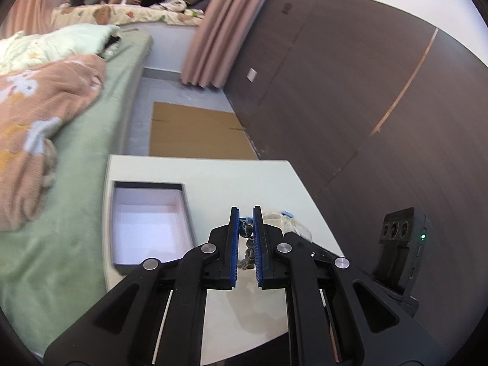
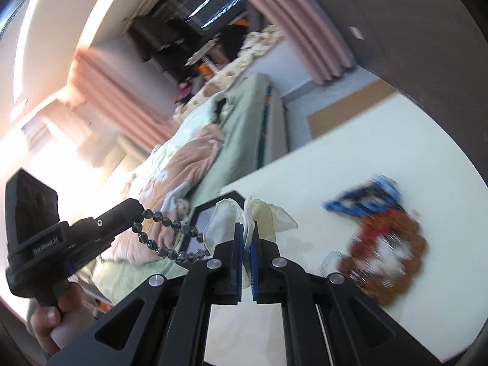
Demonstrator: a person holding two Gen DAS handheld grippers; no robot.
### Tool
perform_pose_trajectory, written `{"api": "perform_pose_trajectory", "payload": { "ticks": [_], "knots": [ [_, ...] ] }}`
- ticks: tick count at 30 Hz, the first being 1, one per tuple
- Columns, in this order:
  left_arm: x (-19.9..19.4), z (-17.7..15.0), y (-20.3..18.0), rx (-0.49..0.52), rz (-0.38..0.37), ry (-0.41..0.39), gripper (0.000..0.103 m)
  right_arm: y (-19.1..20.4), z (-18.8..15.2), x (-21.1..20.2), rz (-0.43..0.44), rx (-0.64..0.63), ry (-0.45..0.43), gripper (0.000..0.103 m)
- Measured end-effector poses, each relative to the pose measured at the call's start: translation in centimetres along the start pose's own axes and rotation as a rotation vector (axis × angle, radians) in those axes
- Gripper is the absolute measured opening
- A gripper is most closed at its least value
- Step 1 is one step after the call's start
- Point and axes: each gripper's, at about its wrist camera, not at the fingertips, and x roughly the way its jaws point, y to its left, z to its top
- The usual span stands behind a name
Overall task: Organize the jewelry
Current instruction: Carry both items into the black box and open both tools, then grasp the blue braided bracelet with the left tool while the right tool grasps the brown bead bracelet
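Note:
My left gripper (image 1: 246, 213) is shut on a dark beaded bracelet (image 1: 245, 228), held above the white table (image 1: 244, 180). In the right wrist view the bracelet (image 2: 166, 239) hangs as a loop from the left gripper's tip (image 2: 137, 212). My right gripper (image 2: 247, 228) is shut on a sheer cream organza pouch (image 2: 241, 216), also seen in the left wrist view (image 1: 286, 222). An open dark box with a white lining (image 1: 146, 222) sits on the table's left side, left of my left gripper. A blurred pile of blue, red and brown jewelry (image 2: 381, 238) lies on the table to the right.
A bed with green sheet and peach blanket (image 1: 45, 128) runs along the table's left. A dark wood wall (image 1: 350, 91) stands to the right. Flat cardboard (image 1: 195, 131) lies on the floor beyond the table. The right gripper's body (image 1: 402, 244) shows at the table's right edge.

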Motion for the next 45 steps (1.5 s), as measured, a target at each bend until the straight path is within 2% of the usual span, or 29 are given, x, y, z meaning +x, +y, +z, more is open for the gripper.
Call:
{"api": "perform_pose_trajectory", "payload": {
  "ticks": [7, 10, 12, 13, 15, 16, 17, 19, 25, 29, 30, 31, 32, 33, 38, 45],
  "knots": [
    [-2.7, 1.1, 3.2, -0.022, 0.079, -0.043, 0.009, 2.9, 2.1, 3.7, 0.104, -0.064, 0.042, 0.004],
    [-3.4, 1.5, 4.2, -0.033, 0.107, -0.057, 0.009, 3.6, 2.7, 6.2, 0.155, -0.052, 0.083, 0.007],
    [-3.7, 1.8, 4.7, -0.041, 0.121, -0.060, 0.009, 4.1, 2.7, 7.8, 0.159, -0.048, 0.130, 0.009],
    [-3.8, 1.9, 4.9, -0.042, 0.130, -0.060, 0.009, 4.0, 2.7, 8.7, 0.153, -0.041, 0.164, 0.014],
    [-3.8, 2.0, 5.1, -0.041, 0.142, -0.060, 0.009, 3.7, 2.4, 8.4, 0.139, -0.032, 0.149, 0.049],
    [-3.8, 2.0, 5.1, -0.042, 0.144, -0.058, 0.009, 3.3, 2.3, 7.6, 0.122, -0.024, 0.109, 0.075],
    [-3.6, 2.1, 5.2, -0.042, 0.147, -0.056, 0.009, 3.3, 2.3, 7.1, 0.122, -0.020, 0.089, 0.080],
    [-3.2, 2.1, 5.0, -0.041, 0.148, -0.051, 0.009, 2.9, 2.5, 6.4, 0.125, -0.007, 0.086, 0.078],
    [-1.0, 1.9, 4.1, -0.028, 0.138, -0.028, 0.010, -0.5, 2.5, 2.2, -0.005, 0.061, 0.047, 0.076],
    [1.3, 1.7, 3.8, -0.018, 0.169, 0.001, 0.010, -3.9, 2.7, -0.6, -0.076, 0.147, 0.028, 0.076],
    [1.8, 1.7, 3.6, -0.014, 0.175, 0.013, 0.019, -5.0, 2.8, -1.5, -0.097, 0.179, 0.021, 0.076],
    [2.4, 1.5, 3.3, -0.012, 0.183, 0.029, 0.047, -5.9, 2.9, -2.1, -0.111, 0.202, 0.012, 0.076],
    [2.8, 1.3, 3.0, -0.013, 0.190, 0.035, 0.060, -7.1, 2.9, -3.2, -0.129, 0.234, -0.004, 0.076],
    [3.1, 1.1, 2.4, -0.009, 0.186, 0.023, 0.068, -8.2, 3.0, -4.3, -0.147, 0.261, -0.020, 0.076],
    [5.4, 0.5, -0.6, 0.036, 0.128, 0.055, 0.068, -11.2, 3.4, -6.5, -0.196, 0.314, -0.059, 0.073],
    [9.9, -0.3, -4.6, 0.076, 0.057, 0.133, 0.068, -13.4, 3.2, -7.0, -0.242, 0.357, -0.042, 0.063]
  ]
}}
